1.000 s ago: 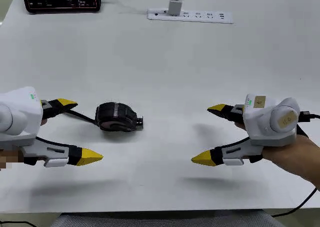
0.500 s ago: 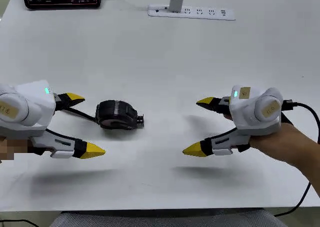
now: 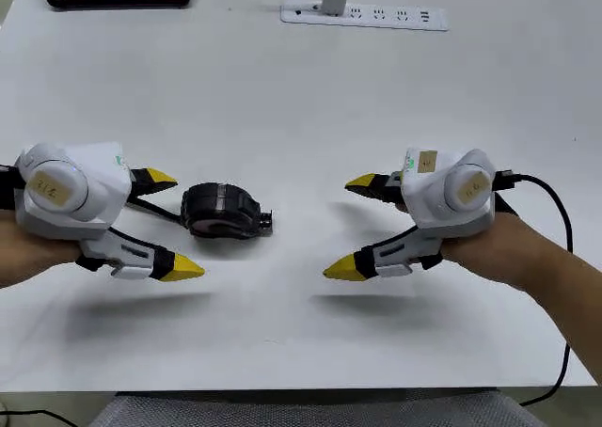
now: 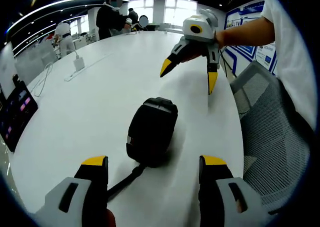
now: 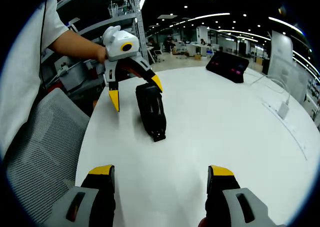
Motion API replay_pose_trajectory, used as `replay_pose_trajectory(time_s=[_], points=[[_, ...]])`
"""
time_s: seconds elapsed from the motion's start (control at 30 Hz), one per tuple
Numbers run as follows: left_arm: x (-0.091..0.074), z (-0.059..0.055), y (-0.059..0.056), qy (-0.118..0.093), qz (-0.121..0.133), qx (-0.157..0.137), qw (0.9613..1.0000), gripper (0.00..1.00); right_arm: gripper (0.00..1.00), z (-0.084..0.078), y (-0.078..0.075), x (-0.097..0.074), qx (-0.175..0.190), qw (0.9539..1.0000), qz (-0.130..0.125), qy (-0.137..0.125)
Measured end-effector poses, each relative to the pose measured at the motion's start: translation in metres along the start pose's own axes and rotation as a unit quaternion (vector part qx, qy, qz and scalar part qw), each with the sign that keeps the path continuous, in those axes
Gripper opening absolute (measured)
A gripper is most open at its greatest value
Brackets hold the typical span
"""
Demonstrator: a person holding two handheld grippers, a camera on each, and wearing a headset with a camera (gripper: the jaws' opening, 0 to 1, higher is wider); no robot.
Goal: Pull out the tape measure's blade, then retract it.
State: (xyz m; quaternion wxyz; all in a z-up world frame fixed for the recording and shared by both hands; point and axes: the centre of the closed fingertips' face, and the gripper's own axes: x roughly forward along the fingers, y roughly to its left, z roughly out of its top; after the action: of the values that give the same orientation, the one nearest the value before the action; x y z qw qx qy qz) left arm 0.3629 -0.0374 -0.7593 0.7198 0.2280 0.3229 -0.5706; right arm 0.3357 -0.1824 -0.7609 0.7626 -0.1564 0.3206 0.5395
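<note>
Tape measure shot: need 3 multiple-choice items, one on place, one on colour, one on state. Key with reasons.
1. Where is the tape measure?
A. lying on the table, just ahead of the left gripper
B. between the jaws of the right gripper
C. lifted off the table

2. What colour is the tape measure's case?
A. yellow
B. black
C. white

3. What state is the right gripper in?
A. shut on the blade
B. shut, empty
C. open, empty

Answers:
1 A: the head view shows it resting on the table by the left gripper's tips, well apart from the right gripper.
2 B: the case is black in all three views.
3 C: its jaws stand wide apart with nothing between them.
</note>
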Motion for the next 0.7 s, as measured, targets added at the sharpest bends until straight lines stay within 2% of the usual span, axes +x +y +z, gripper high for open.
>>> replay_pose_trajectory(time_s=[0.1,0.33,0.47,0.7], points=[[0.003,0.001,0.004,-0.001,0.001,-0.005,1.0000,0.68,0.71,0.003,0.000,0.005,-0.002,1.0000,0.004,-0.003],[0.009,-0.003,0.004,0.011,-0.005,0.008,0.9999,0.57,0.68,0.007,-0.001,0.014,-0.004,0.9999,0.009,-0.008],[0.013,-0.002,0.007,0.013,-0.001,0.014,0.9998,0.53,0.66,0.008,0.000,0.020,-0.009,0.9999,0.013,-0.006],[0.016,-0.001,0.008,0.015,-0.006,0.023,0.9996,0.43,0.64,0.011,-0.001,0.029,-0.009,0.9997,0.020,-0.009]])
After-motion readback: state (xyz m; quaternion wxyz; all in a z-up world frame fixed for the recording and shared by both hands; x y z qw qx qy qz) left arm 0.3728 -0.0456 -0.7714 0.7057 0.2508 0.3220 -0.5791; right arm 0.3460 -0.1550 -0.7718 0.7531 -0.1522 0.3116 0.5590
